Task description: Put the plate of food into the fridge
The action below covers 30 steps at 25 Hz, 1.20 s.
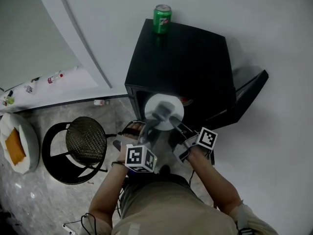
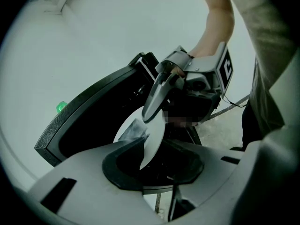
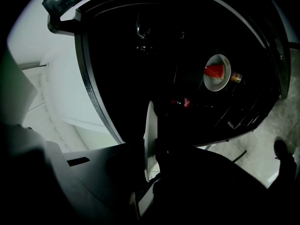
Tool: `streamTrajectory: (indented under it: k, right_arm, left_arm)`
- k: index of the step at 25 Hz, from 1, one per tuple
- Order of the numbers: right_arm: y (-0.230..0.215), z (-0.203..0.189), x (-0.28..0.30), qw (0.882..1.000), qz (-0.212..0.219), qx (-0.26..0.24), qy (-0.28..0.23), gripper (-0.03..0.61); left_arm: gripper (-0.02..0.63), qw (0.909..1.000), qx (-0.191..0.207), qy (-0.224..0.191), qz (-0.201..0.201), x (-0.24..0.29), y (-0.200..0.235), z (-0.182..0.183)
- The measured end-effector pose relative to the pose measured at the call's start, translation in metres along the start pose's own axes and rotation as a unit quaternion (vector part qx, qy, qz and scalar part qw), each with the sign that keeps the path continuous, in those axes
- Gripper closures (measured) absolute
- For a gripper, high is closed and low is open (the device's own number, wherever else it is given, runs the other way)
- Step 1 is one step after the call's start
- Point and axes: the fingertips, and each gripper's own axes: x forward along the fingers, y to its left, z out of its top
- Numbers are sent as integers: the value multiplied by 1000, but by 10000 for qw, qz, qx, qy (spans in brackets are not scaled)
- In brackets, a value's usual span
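Note:
The white plate (image 1: 164, 112) hangs level in front of the dark opening of the black fridge (image 1: 186, 53), held from both sides. My left gripper (image 1: 155, 122) is shut on its near-left rim and my right gripper (image 1: 175, 121) on its near-right rim. In the left gripper view the plate (image 2: 151, 137) stands edge-on between the jaws, with a grey lump of food (image 2: 133, 130) on it, and the right gripper (image 2: 157, 102) clamps the far rim. The right gripper view shows the plate (image 3: 149, 135) edge-on between its jaws, facing the fridge's dark inside (image 3: 154, 55).
A green can (image 1: 162, 18) stands on top of the fridge. The fridge door (image 1: 249, 94) hangs open at the right. Inside are a white bowl with red food (image 3: 217, 72) and a red-labelled bottle (image 3: 185, 102). A black mesh stool (image 1: 85, 141) stands to the left.

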Motion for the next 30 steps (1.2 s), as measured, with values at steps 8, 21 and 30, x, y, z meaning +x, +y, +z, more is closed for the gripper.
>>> streamTrajectory:
  k: [8,21,30]
  right_arm:
    - [-9,8,11,10000,-44,4,-85,538]
    - [-21,23,26,9998,-87,-2,-166,538]
    - [-28,26,35,9997,-190,-8,-167,537]
  left_arm:
    - [514,9999,-55,110,17,13,6,-10]
    - [514,9997,-84,203,45,35,15,-20]
    - [514,9995,-154,290,2,42,18,-28]
